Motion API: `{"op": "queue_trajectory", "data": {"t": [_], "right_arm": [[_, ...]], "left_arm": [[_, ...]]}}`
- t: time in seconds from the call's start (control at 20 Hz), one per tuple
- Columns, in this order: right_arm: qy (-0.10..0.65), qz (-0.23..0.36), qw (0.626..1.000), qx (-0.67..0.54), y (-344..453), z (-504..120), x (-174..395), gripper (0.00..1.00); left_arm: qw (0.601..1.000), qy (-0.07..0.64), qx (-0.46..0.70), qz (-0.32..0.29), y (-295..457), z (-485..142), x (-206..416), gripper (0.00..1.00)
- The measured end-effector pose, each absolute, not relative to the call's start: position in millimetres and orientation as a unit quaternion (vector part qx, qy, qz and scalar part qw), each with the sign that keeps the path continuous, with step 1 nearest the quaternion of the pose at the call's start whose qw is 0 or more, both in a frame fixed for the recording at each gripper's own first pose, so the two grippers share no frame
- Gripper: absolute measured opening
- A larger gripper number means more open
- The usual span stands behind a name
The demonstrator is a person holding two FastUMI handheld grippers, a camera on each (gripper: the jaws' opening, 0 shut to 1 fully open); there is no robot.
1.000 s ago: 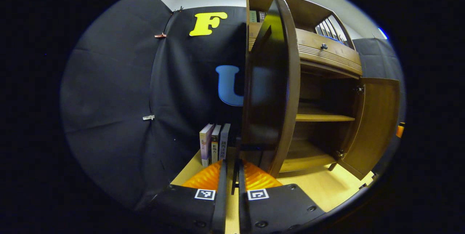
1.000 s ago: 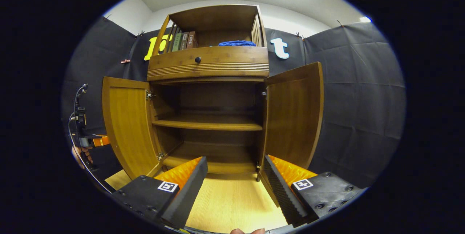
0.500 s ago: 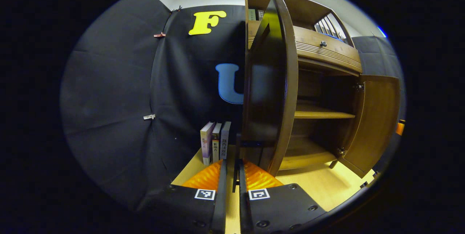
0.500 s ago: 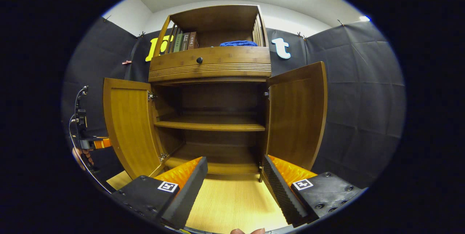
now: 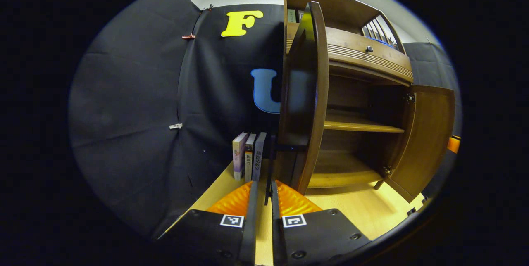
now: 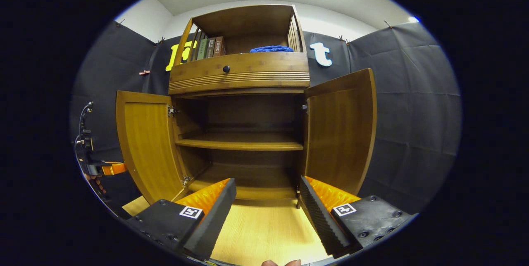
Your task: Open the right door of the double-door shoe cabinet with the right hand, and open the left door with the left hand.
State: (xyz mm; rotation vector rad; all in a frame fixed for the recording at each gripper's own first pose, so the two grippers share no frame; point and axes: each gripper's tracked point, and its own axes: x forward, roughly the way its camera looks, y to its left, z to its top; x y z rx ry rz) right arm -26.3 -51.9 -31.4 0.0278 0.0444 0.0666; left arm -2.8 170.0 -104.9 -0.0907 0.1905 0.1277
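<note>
1. Task looks basically done: on the brown wooden shoe cabinet [image 6: 244, 134], the right door [image 6: 339, 134] and left door [image 6: 146, 146] both stand wide open.
2. Right gripper [image 6: 266, 204] is spread open, holding nothing, in front of the cabinet.
3. Left gripper [image 5: 263, 200] is pinched nearly closed, seemingly empty.
4. Versus a second ago, it's backed off the left door's edge slightly.

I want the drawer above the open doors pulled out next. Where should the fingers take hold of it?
By the small dark knob on the drawer front, left of centre. It is the only part that sticks out; the rest is flat, ribbed wood. Come straight from the front, one finger on each side of the knob, then pull toward you.
</note>
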Motion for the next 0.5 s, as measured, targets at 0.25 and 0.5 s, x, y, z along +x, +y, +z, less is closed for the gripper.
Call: {"op": "queue_trajectory", "data": {"t": [0.25,0.5], "right_arm": [[0.02,0.049,0.999,0.014,-40.4,-31.6,-20.3,0.98],[0.018,0.052,0.998,0.022,-34.2,-28.3,-17.7,0.98]], "left_arm": [[0.996,0.06,-0.02,0.062,159.9,-78.6,-25.7,0.81],[0.998,0.046,-0.016,0.042,129.7,-62.9,-33.6,0.95]]}}
